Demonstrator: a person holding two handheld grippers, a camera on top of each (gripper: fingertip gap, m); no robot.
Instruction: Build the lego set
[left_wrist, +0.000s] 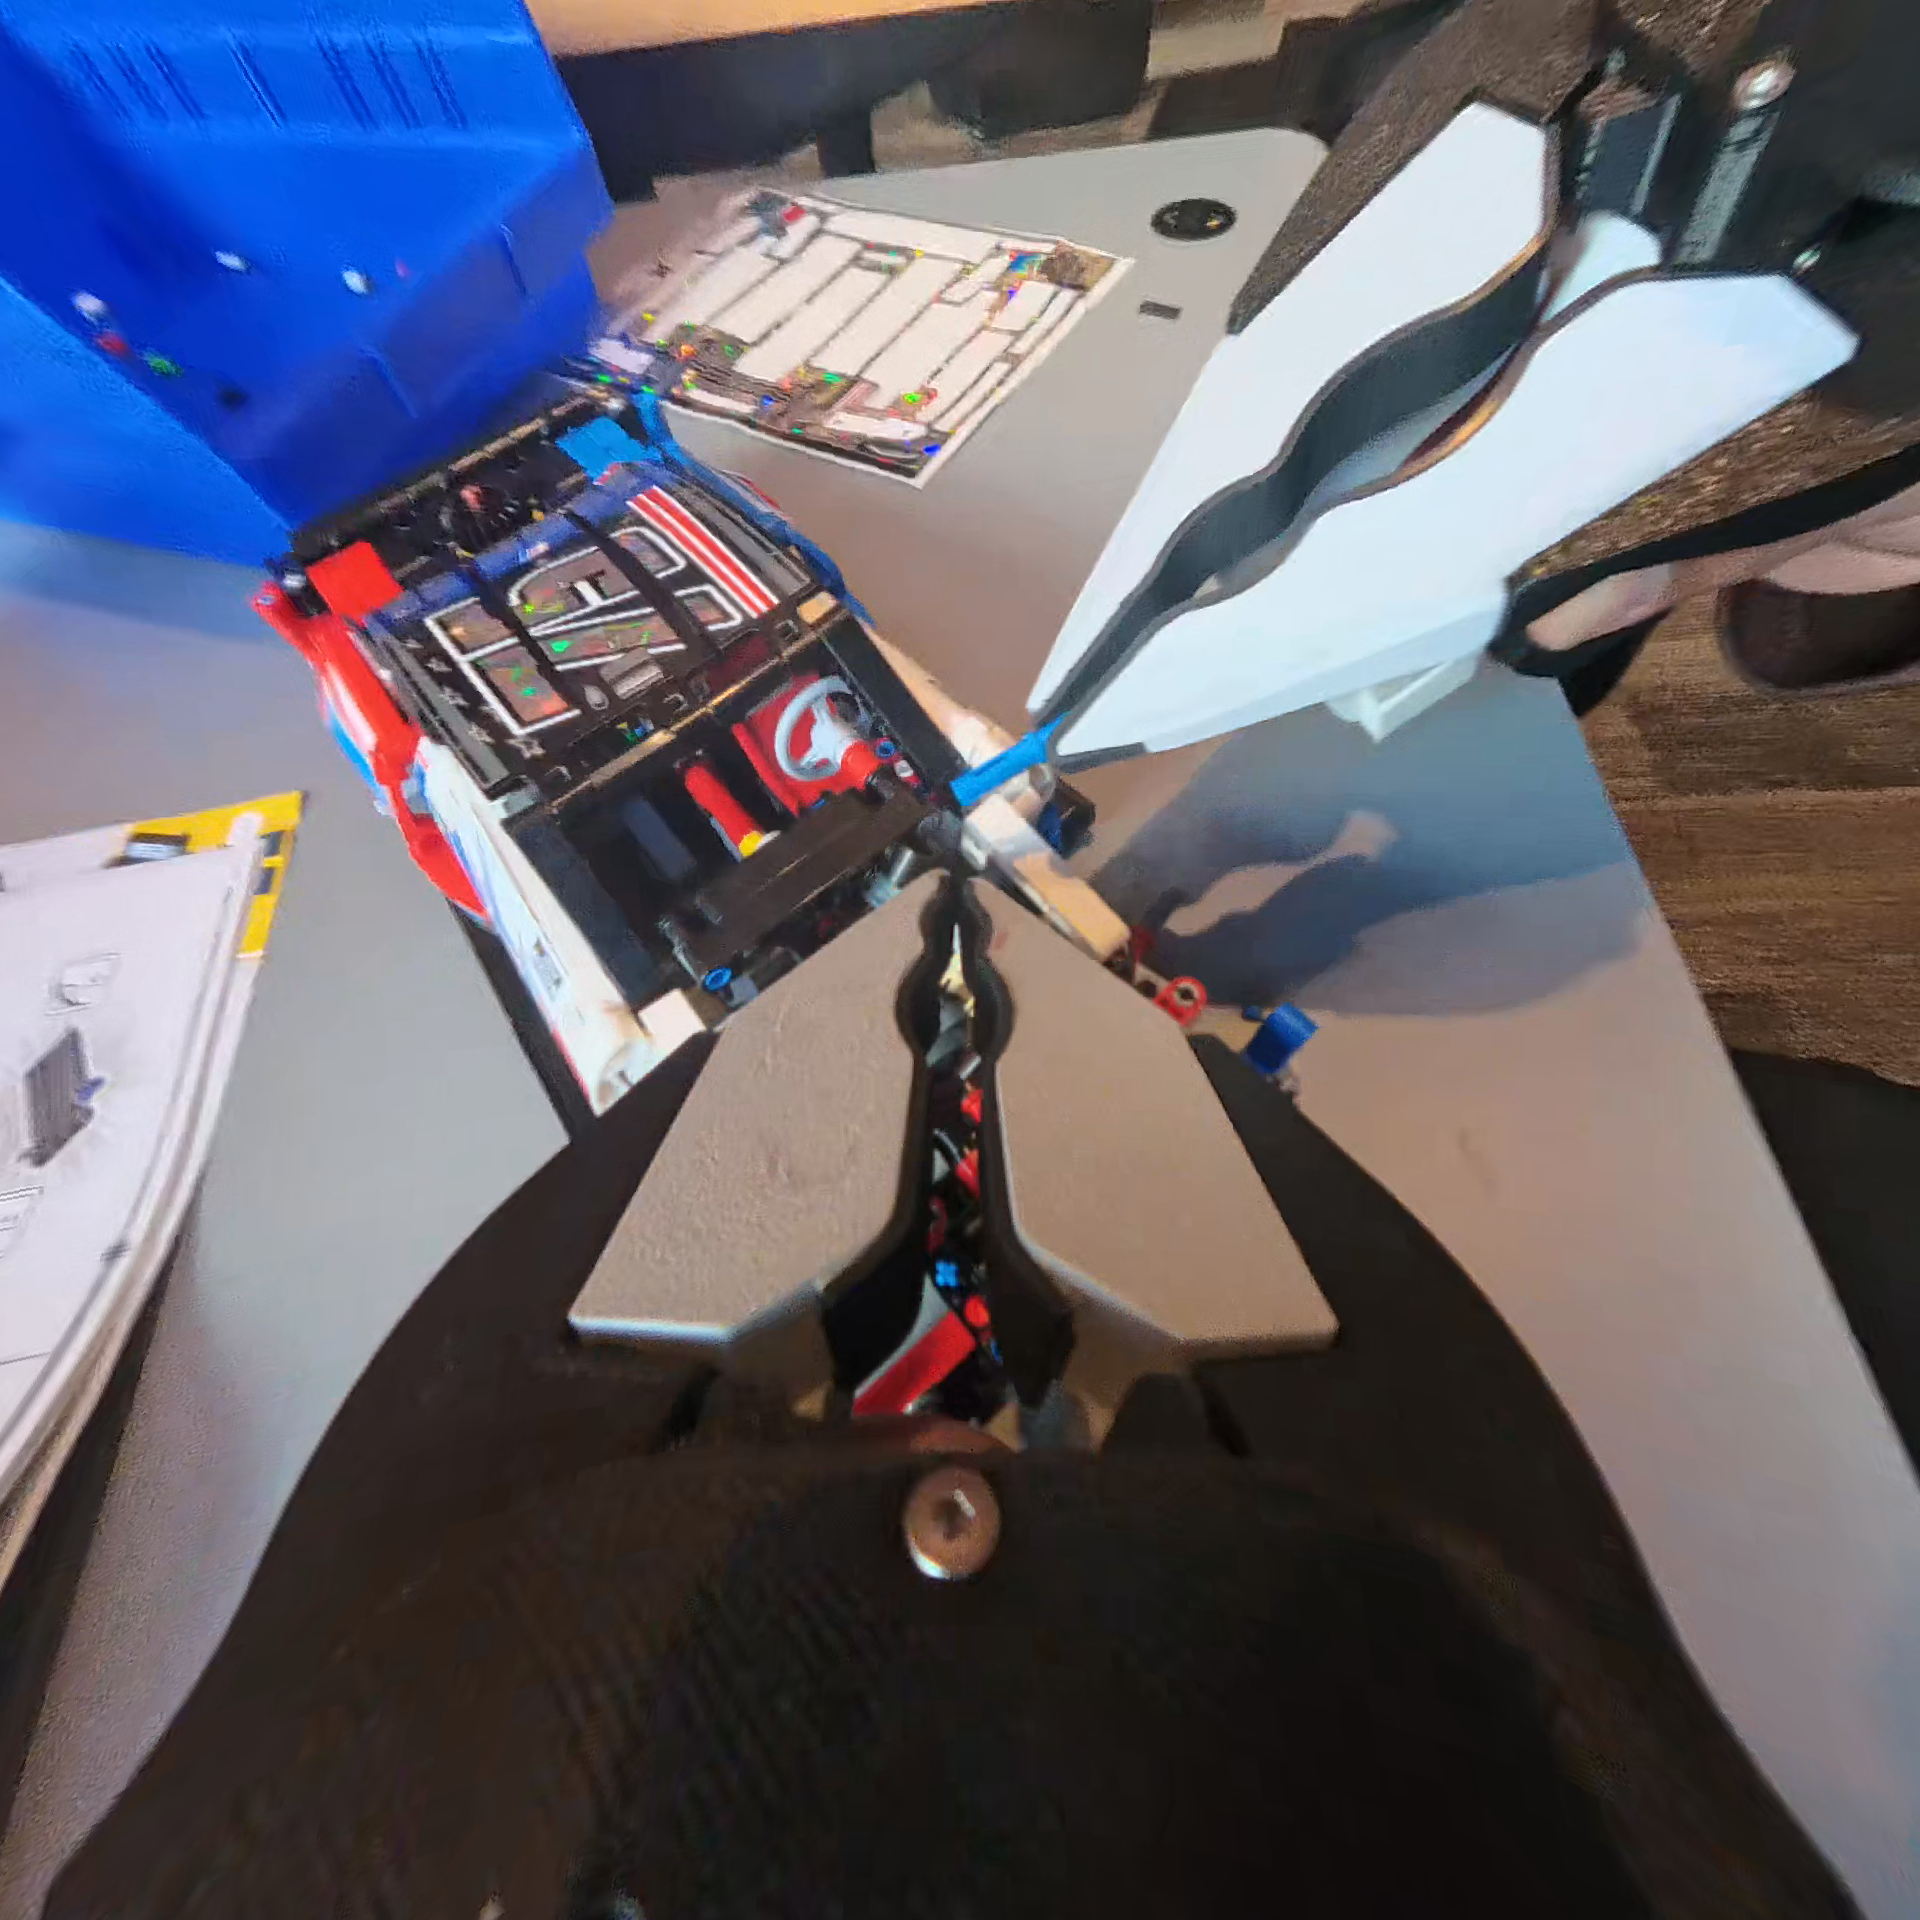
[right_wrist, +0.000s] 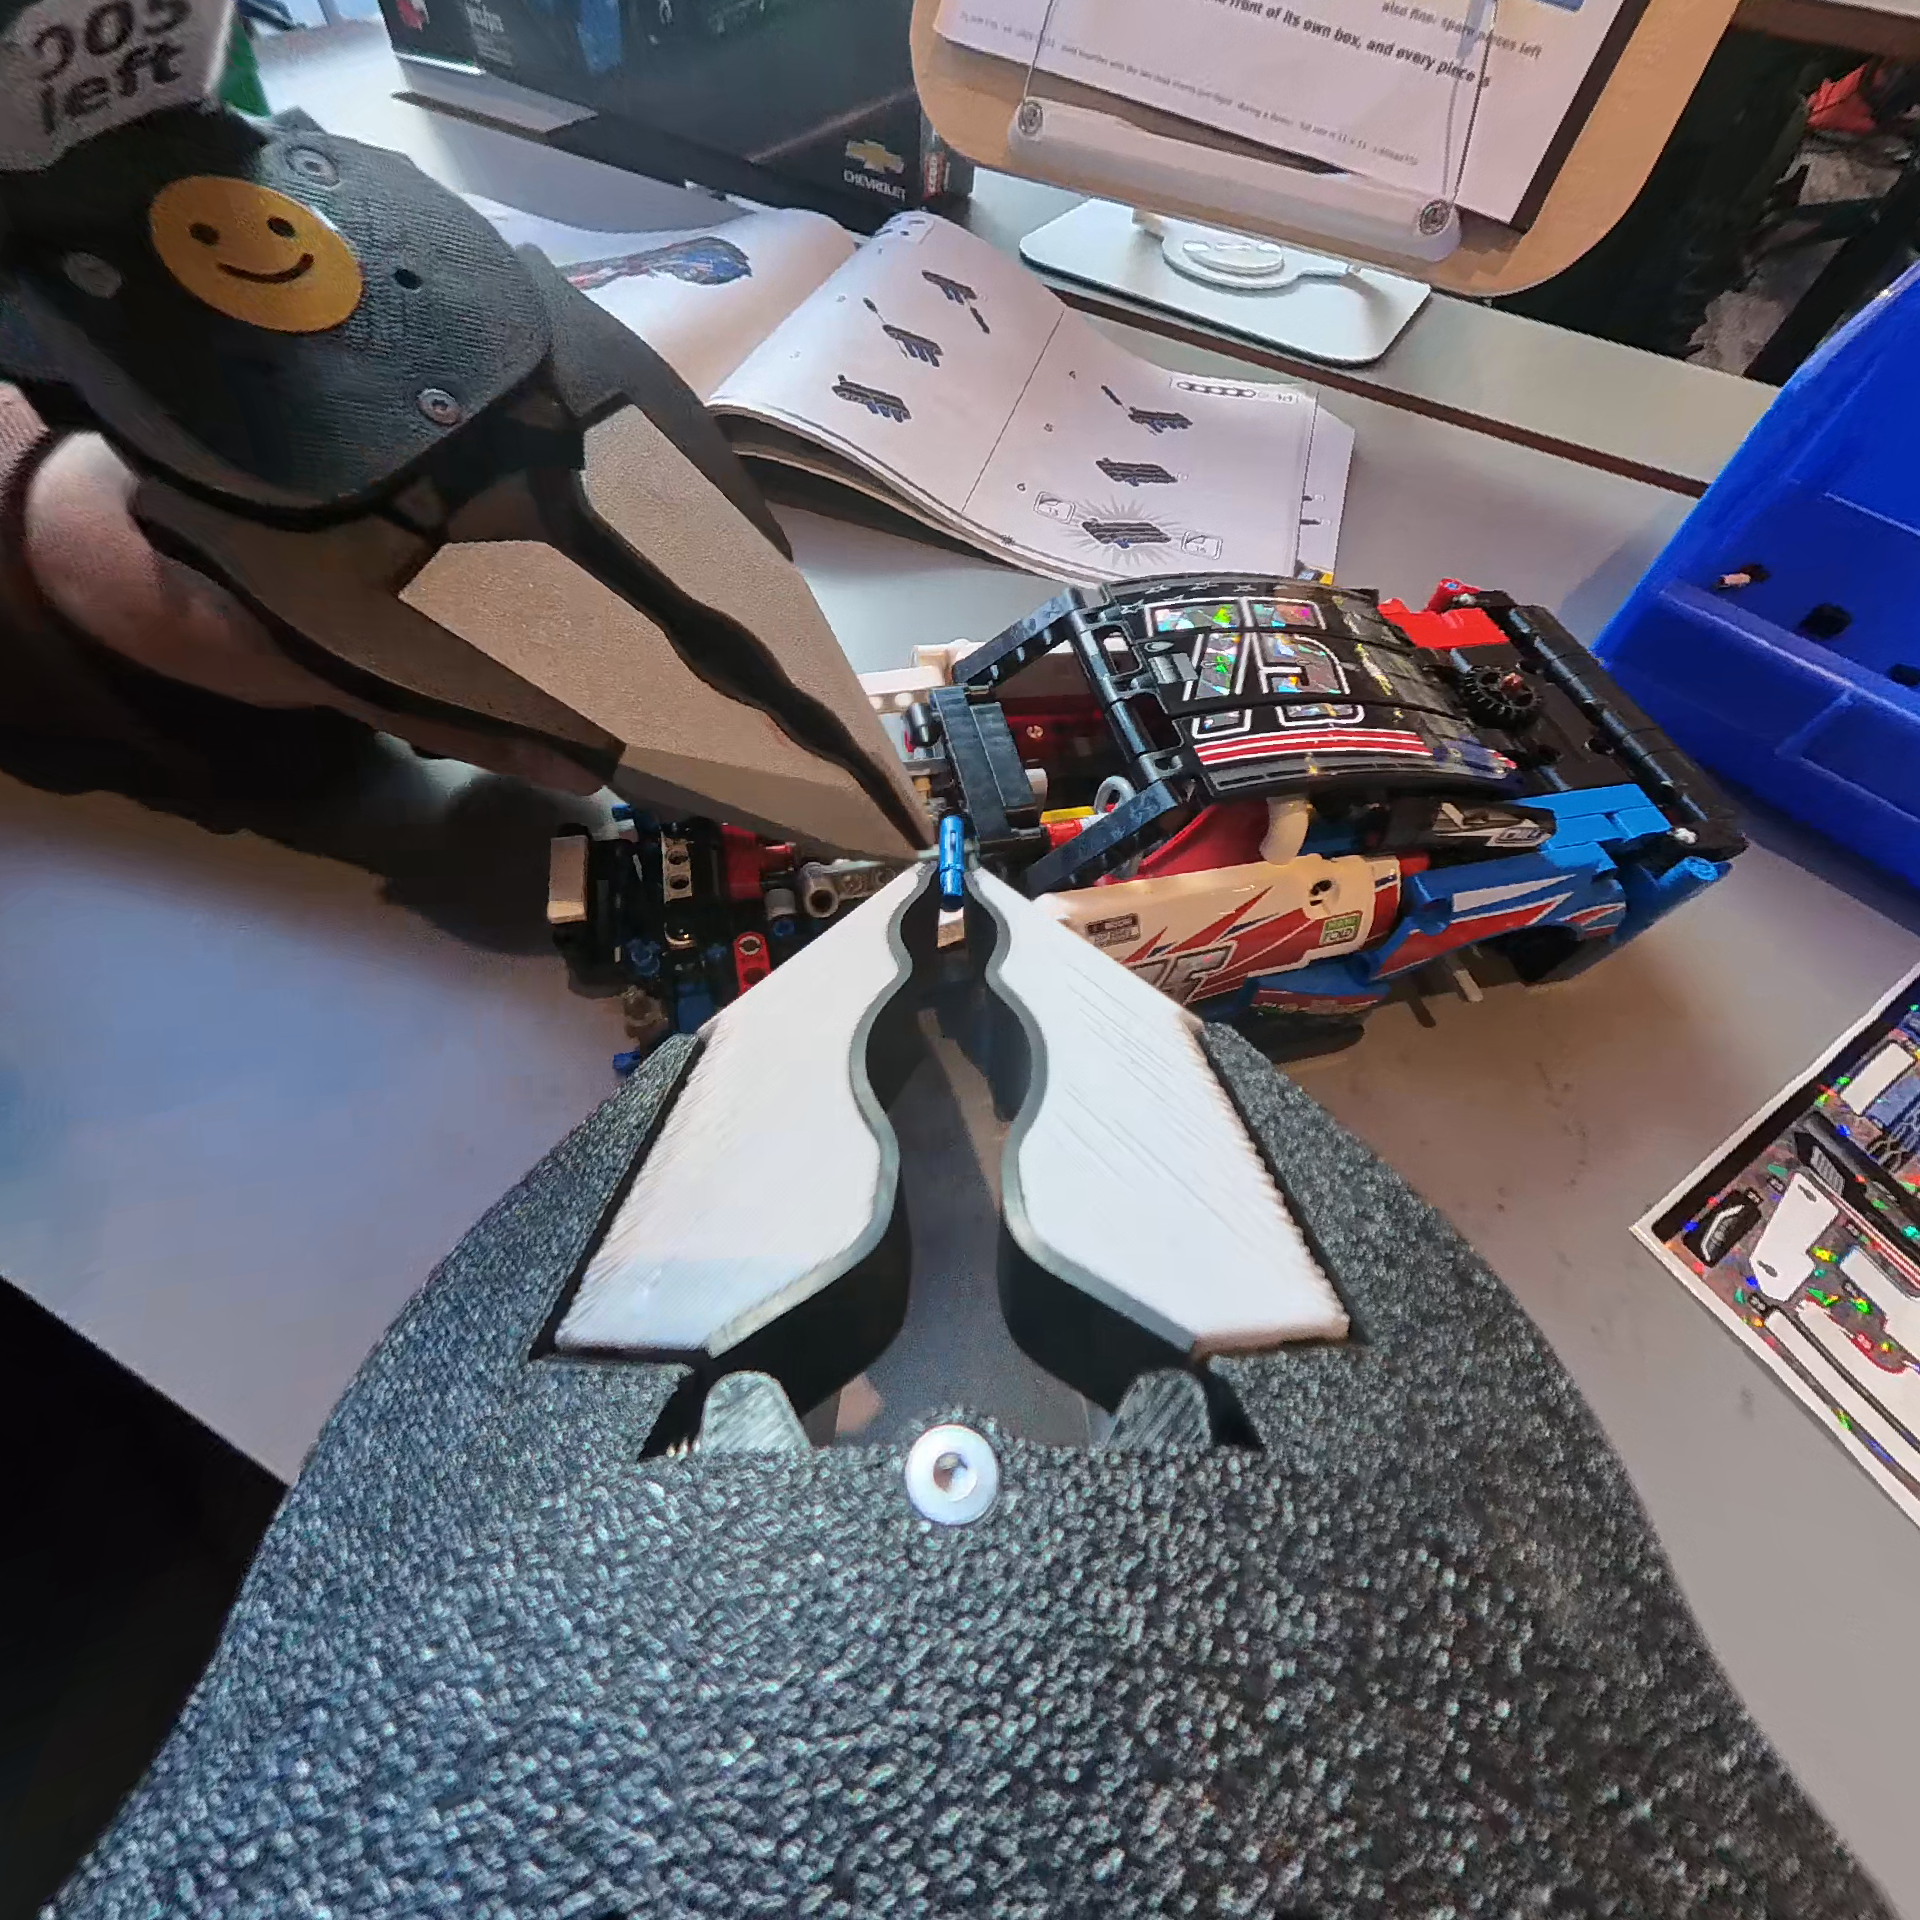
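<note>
The partly built lego car (left_wrist: 623, 675) lies on the grey table (left_wrist: 1455, 1247), with a black roof, red, white and blue sides and an open front chassis (right_wrist: 686, 904). My right gripper (right_wrist: 951, 878), with white fingers, is shut on a small blue pin (right_wrist: 950, 847) and holds it at the car's front frame. It also shows in the left wrist view (left_wrist: 1051, 746) with the pin (left_wrist: 997, 774). My left gripper (left_wrist: 956, 883), with grey fingers, is shut, its tips against the same frame, right beside the pin. It comes in from the upper left in the right wrist view (right_wrist: 920, 836).
A blue bin (right_wrist: 1787, 644) stands right behind the car's rear. A sticker sheet (right_wrist: 1818, 1195) lies to the right. An open instruction booklet (right_wrist: 987, 395), a paper stand (right_wrist: 1226, 260) and the set's box (right_wrist: 675, 83) are beyond. Small loose parts (left_wrist: 1278, 1029) lie by the car's front. Both grippers' tips are close together, under 4 cm apart.
</note>
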